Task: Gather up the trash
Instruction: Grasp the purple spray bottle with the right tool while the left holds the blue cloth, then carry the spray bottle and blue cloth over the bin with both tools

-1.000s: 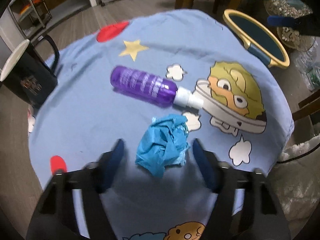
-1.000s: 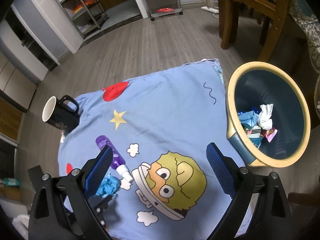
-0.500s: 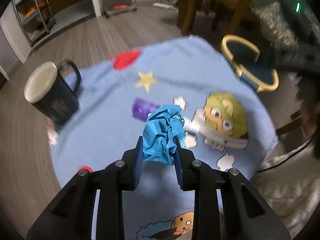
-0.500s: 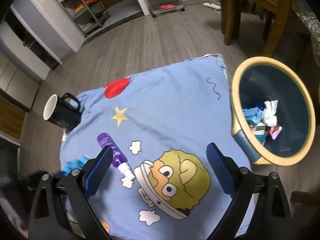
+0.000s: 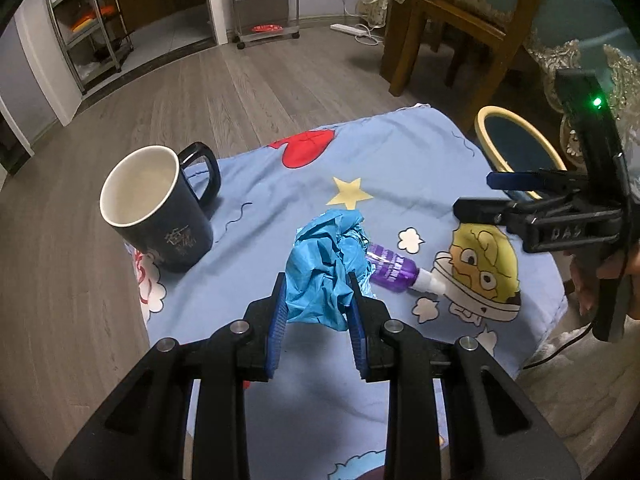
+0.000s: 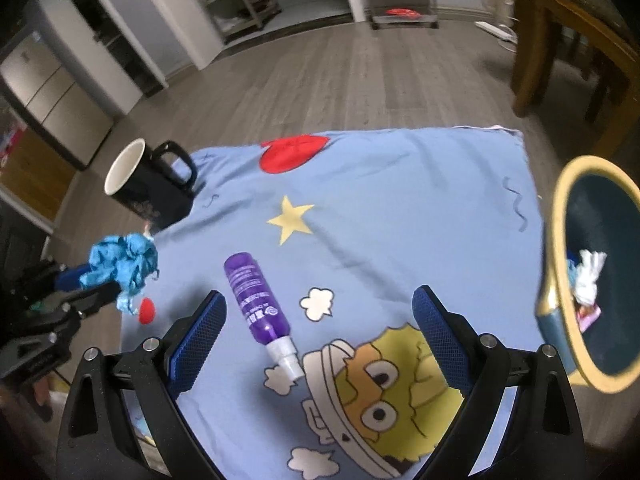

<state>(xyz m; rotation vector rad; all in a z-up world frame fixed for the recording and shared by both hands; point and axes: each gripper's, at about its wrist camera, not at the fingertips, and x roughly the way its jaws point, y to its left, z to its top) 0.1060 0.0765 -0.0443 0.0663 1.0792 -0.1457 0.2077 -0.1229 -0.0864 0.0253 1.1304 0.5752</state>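
My left gripper (image 5: pixel 316 312) is shut on a crumpled blue wrapper (image 5: pixel 326 268), held up above the blue cartoon cloth (image 5: pixel 400 168); the right wrist view shows the same crumpled blue wrapper (image 6: pixel 122 262) at the far left. A purple spray bottle (image 6: pixel 258 300) lies on the cloth, and my right gripper (image 6: pixel 318 340) stands open above it, one finger on each side. In the left wrist view the purple bottle (image 5: pixel 394 270) is partly hidden behind the wrapper. A dark bin with a yellow rim (image 6: pixel 560 280) stands off the cloth's right edge and holds some trash.
A black mug (image 5: pixel 160 208) stands at the cloth's left edge. A wooden chair (image 5: pixel 452 28) stands behind the bin (image 5: pixel 516 148). A wheeled metal rack (image 5: pixel 266 4) and shelves are across the wooden floor. A person's hand (image 5: pixel 588 280) holds the right gripper.
My left gripper closed on the blue wrapper and lifted it off the cloth. The right gripper swung left and lower, so the purple bottle now lies between its fingers.
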